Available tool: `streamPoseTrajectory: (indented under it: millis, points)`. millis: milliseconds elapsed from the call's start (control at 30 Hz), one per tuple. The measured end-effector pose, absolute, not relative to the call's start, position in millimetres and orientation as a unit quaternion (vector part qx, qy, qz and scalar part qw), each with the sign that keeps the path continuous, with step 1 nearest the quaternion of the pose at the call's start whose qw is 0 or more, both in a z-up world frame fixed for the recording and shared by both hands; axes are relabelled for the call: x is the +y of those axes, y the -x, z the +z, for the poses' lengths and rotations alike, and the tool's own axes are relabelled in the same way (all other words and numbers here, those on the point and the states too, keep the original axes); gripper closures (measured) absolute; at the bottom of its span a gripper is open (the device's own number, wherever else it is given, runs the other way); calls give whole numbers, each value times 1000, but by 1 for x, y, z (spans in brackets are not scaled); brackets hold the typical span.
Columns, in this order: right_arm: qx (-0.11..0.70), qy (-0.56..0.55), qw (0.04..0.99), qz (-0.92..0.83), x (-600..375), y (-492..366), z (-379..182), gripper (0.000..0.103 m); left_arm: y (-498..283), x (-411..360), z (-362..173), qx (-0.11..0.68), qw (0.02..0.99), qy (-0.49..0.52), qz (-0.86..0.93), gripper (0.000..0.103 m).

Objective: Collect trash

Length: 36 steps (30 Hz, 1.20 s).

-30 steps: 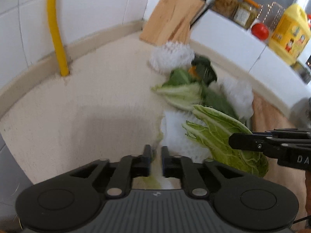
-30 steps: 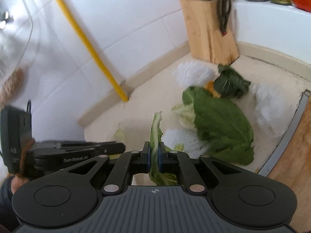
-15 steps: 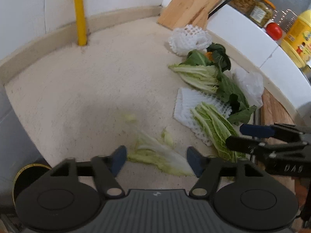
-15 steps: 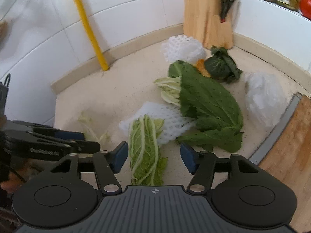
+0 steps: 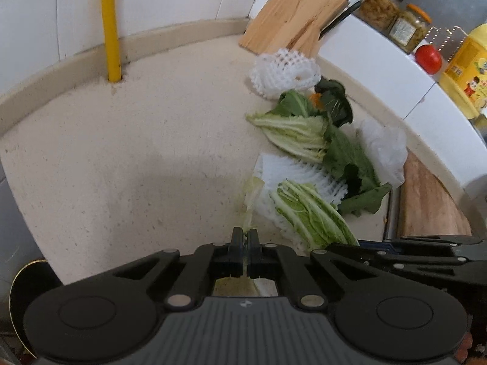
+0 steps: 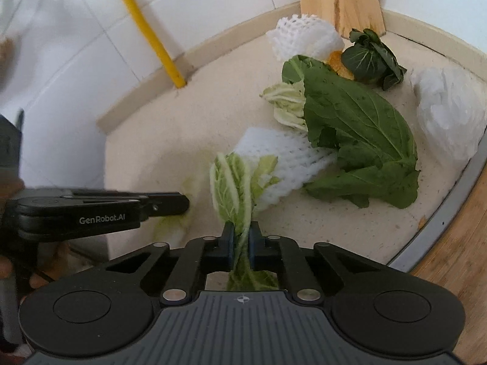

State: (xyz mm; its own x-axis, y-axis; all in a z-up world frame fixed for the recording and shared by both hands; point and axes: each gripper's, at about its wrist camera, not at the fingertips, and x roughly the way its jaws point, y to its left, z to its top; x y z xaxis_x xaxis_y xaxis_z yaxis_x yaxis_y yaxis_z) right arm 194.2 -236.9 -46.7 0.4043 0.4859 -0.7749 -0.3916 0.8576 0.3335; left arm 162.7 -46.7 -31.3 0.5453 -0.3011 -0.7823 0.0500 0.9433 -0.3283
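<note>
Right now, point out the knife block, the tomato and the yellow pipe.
knife block (image 5: 289,15), left wrist view, wooden front face.
tomato (image 5: 428,57), left wrist view, red middle.
yellow pipe (image 6: 146,32), right wrist view, mid-length.

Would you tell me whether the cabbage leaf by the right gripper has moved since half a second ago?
Yes: the cabbage leaf has lifted off the foam net, pinched in the right gripper.
</note>
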Motion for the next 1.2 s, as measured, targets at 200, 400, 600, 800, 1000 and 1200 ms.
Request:
streamPoseTrajectory:
  millis: [200, 400, 600, 800, 1000, 1200]
  points:
    - [459, -88, 847, 254, -242, -187, -32, 93, -154, -33, -11, 442, 876, 152, -117, 103]
    - [428, -102, 860, 258, -237, -178, -8, 93, -146, -27, 7, 414, 890, 144, -128, 103]
    - [407, -119, 870, 250, -239, -171, 5, 93, -136, -17, 15, 401, 897, 141, -125, 103]
    - [397, -127, 872, 255, -234, -167, 12, 93, -128, -4, 20, 390, 902, 146, -112, 103]
    - [387, -126, 873, 269, -217, -169, 17, 93, -121, 11, 25, 377, 909, 149, -95, 103]
    - [387, -119, 866, 292, -192, -176, 19, 93, -114, 33, 31, 360, 918, 153, -68, 103]
